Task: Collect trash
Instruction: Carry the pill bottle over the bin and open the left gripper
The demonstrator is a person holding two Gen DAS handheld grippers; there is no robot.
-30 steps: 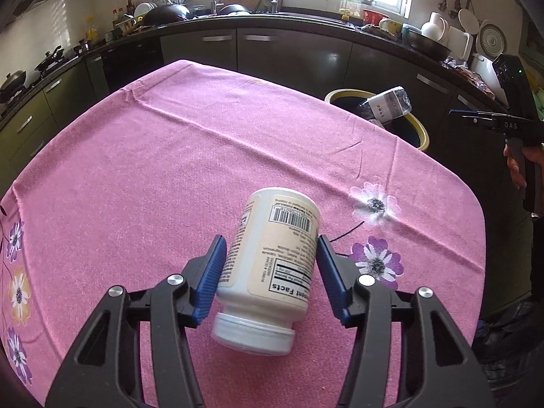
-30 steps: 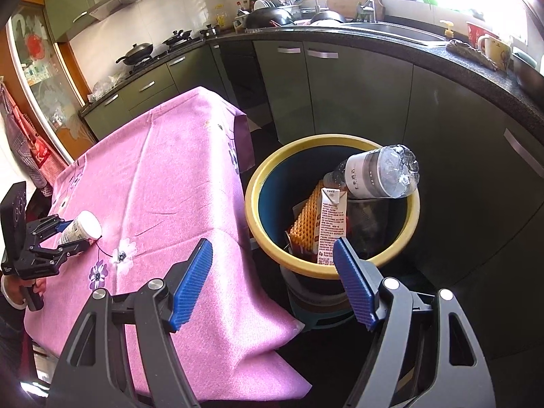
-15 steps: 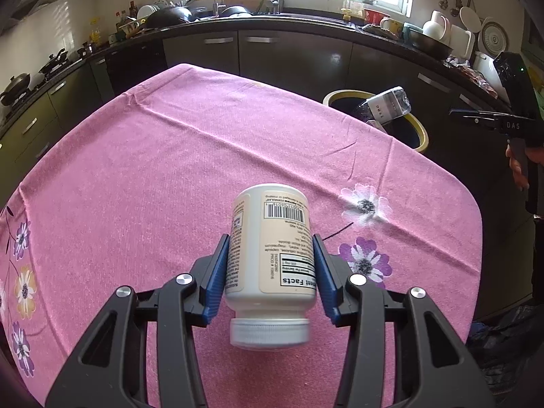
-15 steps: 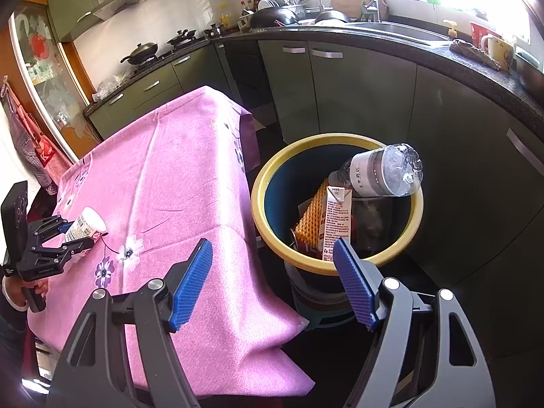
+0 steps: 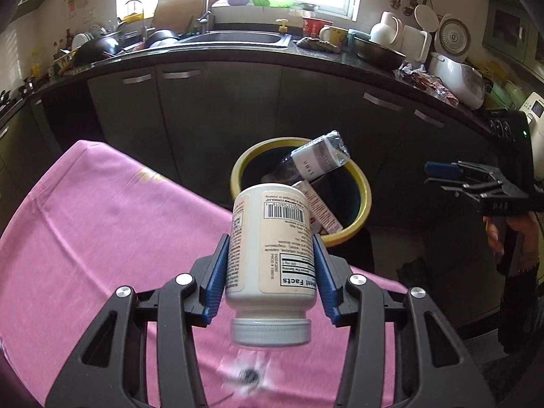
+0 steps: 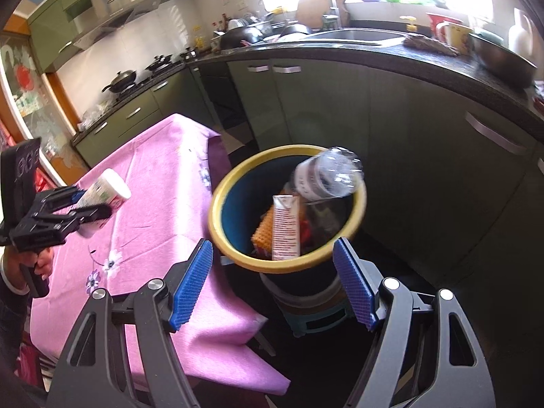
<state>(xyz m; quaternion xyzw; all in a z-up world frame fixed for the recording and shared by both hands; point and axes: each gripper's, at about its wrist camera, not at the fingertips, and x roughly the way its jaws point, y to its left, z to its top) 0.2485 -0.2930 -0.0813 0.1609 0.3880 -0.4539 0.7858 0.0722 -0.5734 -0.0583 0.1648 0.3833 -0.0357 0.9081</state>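
The left gripper (image 5: 270, 273) has lifted the jar (image 5: 270, 255) off the bench (image 5: 102, 238) and carried it toward the far right edge, so the bin (image 5: 360, 183) now sits just beyond the jar instead of well off to the right. The blue fingers (image 5: 216, 277) are clenched on the jar's sides, cap toward the camera, base pointing at the bin (barcode label facing up). From the right wrist view the jar (image 6: 105, 190) hangs above the pink cloth near the bench's right side, not over the bin yet.

The bin (image 6: 224, 190), yellow-rimmed and dark inside, stands on the floor just beside the bench's right edge. In it a clear bottle (image 6: 328, 176) leans on the far rim, a carton (image 6: 285, 224) stands upright, and an orange mesh piece (image 6: 265, 231) sits to the carton's left.

The right gripper (image 6: 273, 285) hovers near the bin with its fingers (image 6: 192, 284) released and spread wide, nothing between them. In the left view it (image 5: 442, 175) shows at far right, held in a hand (image 5: 510, 238).
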